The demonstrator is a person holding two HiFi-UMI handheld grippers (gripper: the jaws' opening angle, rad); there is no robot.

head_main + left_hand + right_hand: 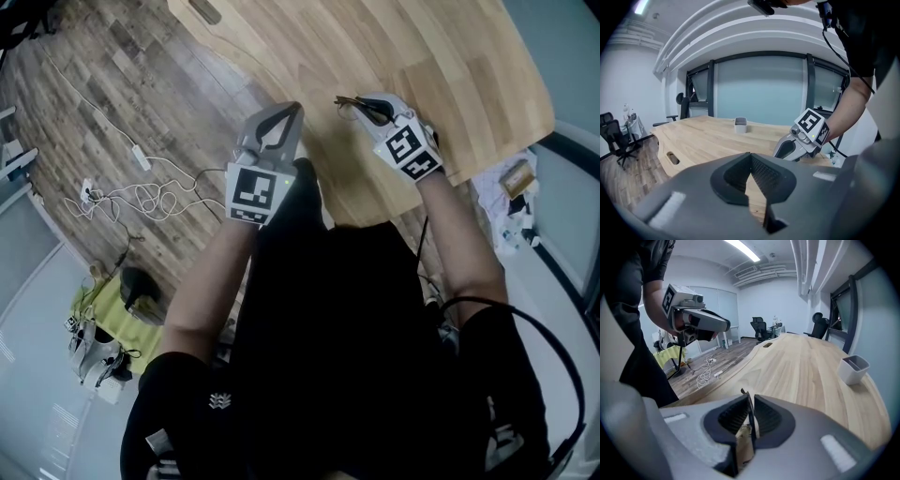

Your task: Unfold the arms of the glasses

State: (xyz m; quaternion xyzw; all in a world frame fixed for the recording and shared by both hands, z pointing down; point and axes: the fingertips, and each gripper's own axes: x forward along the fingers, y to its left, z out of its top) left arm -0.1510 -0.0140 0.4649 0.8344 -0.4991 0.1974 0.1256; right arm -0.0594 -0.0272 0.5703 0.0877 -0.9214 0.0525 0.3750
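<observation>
Office meeting room: long wooden table (806, 366), swivel chairs (760, 328), glazed partition (759, 89), ceiling strip lights (743, 250).

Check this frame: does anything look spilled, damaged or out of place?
Nothing spilled or broken. The dark-framed glasses are pinched in the jaws of the right gripper over the light wooden table; the left gripper is shut and empty. Only the white cables tangled on the floor look untidy.
</observation>
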